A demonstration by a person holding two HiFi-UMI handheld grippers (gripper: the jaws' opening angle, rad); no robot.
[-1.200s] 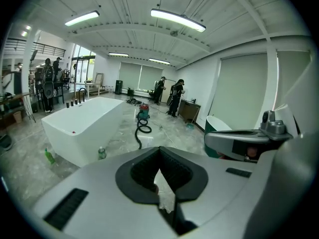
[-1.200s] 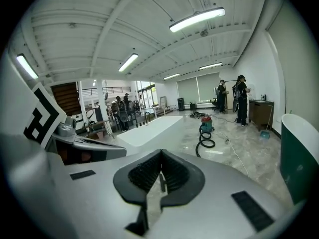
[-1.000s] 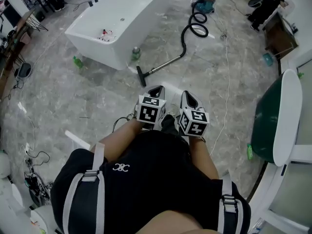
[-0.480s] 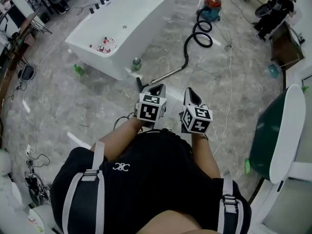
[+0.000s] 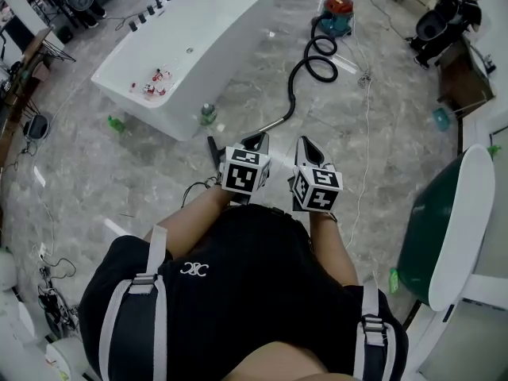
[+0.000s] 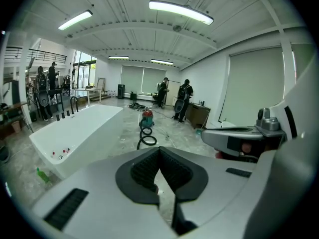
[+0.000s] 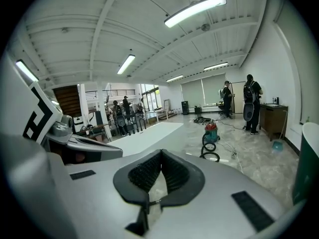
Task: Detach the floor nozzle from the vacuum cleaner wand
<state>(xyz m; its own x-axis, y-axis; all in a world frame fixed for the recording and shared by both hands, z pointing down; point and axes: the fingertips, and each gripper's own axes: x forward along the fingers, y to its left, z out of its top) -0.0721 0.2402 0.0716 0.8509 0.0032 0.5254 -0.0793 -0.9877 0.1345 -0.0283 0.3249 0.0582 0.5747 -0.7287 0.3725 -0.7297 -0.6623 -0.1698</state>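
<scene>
Empty and clenched, the left gripper (image 5: 255, 141) and right gripper (image 5: 306, 144) hover just short of the floor nozzle (image 5: 213, 149), which lies on the floor near the bathtub (image 5: 182, 62). The likely best approach is to open both, steady the wand (image 5: 270, 125), and pull the nozzle straight off.

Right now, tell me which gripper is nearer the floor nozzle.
Left. The left gripper hangs just right of the floor nozzle; the right gripper is farther right.
</scene>
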